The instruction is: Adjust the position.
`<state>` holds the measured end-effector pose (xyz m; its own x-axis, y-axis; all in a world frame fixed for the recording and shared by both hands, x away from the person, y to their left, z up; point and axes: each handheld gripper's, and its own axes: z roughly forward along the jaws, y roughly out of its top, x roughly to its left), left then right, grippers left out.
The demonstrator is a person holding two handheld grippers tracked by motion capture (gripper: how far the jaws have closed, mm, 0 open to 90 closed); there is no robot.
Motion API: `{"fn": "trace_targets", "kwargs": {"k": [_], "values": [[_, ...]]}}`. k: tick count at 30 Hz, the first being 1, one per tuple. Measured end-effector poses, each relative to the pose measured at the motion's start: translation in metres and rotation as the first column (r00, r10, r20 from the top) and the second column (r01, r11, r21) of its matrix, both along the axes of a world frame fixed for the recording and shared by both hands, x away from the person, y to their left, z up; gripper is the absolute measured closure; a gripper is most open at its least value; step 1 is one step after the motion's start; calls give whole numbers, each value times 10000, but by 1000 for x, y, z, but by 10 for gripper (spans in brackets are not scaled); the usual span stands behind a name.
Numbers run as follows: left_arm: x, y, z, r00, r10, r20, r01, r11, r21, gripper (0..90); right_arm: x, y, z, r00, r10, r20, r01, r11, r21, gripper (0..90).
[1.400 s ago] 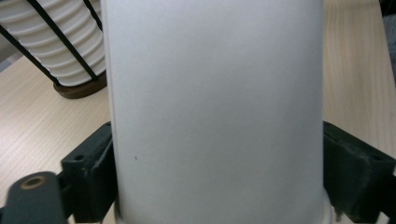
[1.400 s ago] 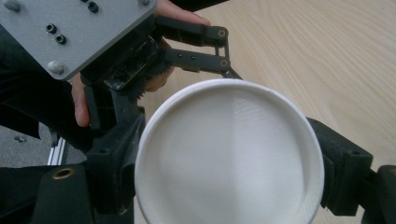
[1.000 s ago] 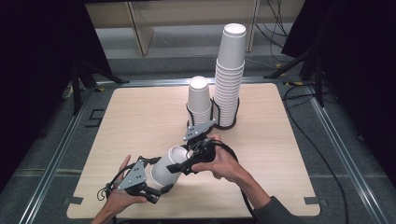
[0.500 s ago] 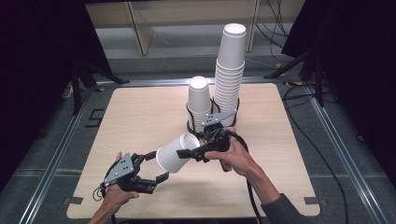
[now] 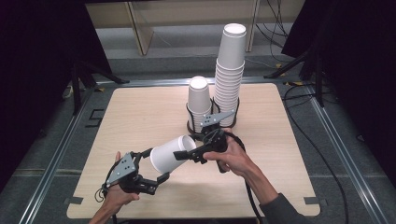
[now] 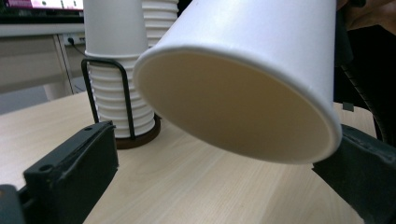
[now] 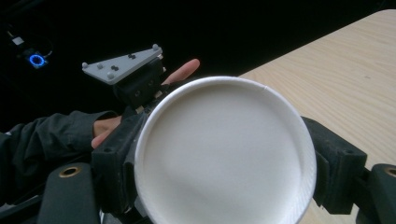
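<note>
1. From the high view: my right gripper [image 5: 187, 154] clamps the base end of 1 white paper cup [image 5: 171, 154], which lies tilted above the wooden table [image 5: 140, 112] with its mouth toward my left gripper [image 5: 156, 164]. My left jaws have just been opening and stand apart on either side of the cup's mouth end, pads off the paper. Behind my right hand [image 5: 233, 161], a short cup stack [image 5: 198, 100] and a tall cup stack [image 5: 229, 74] stand upright in a black wire holder [image 5: 190, 122].

2. From the left gripper view: my 2 black jaws rise at the lower left and lower right, wide apart. The cup [image 6: 252, 84] hangs between and above them, open mouth facing the camera, rim just beside the right jaw; whether they touch I cannot tell. The holder [image 6: 122, 107] with both stacks stands on the table [image 6: 196, 186] behind.

3. From the right gripper view: my jaws press the cup [image 7: 224, 154] from both sides, its flat bottom facing the camera. Beyond it sit my left gripper's grey plate [image 7: 122, 63] and my left hand [image 7: 140, 107].
</note>
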<state>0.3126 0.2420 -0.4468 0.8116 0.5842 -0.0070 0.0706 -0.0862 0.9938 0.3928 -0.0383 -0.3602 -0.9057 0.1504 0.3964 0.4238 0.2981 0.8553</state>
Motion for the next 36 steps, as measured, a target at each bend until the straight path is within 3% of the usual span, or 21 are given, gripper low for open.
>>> {"fn": "trace_targets", "kwargs": {"k": [7,8,10,11,16,22,23,26,27,30,32,33,34,35,36], "values": [[-2,-1,0,9996,-164,226,163,9999,58,0,0,5,-5,9995,234,-214,-232,9997,86,246],[-2,-1,0,9992,-248,313,243,9996,137,0,0,6,-6,9988,278,-404,-273,9995,146,246],[-3,-1,0,9991,-294,311,292,9995,76,0,0,7,-7,9990,307,-332,-301,9994,184,246],[-3,-1,0,9991,-294,311,292,9995,76,0,-1,8,-7,9977,321,-601,-315,9995,97,245],[-5,1,0,9960,-712,548,704,9974,161,46,-1,11,-10,9959,517,-740,-499,9984,261,246],[-5,2,1,9964,-748,401,738,9970,251,81,1,11,-13,9968,519,-601,-508,9985,190,242],[-5,3,2,9963,-797,324,783,9960,426,94,1,11,-13,9961,560,-680,-552,9984,136,240],[-4,2,2,9966,-786,250,780,9966,247,126,3,11,-15,9962,584,-646,-564,9979,323,235],[-4,3,3,9958,-889,222,882,9955,340,136,1,10,-12,9975,479,-517,-480,9988,10,231],[-4,4,4,9959,-897,127,887,9940,637,153,0,10,-11,9985,513,-166,-517,9984,-236,226],[-5,4,4,9952,-978,93,967,9915,866,162,-2,10,-9,9977,585,339,-559,9959,-710,193],[-5,4,4,9945,-1044,96,1031,9903,931,162,-2,10,-9,9977,585,339,-559,9959,-710,193],[-6,4,4,9947,-1027,7,1018,9869,1255,165,-3,9,-7,9971,530,549,-463,9922,-1159,178],[-6,3,4,9949,-1009,-86,1010,9823,1580,166,-5,7,-4,9919,613,1110,-407,9830,-1791,161],[-6,3,4,9949,-1009,-86,1010,9823,1580,166,-7,6,-3,9919,516,1160,-269,9784,-2051,157]]}}
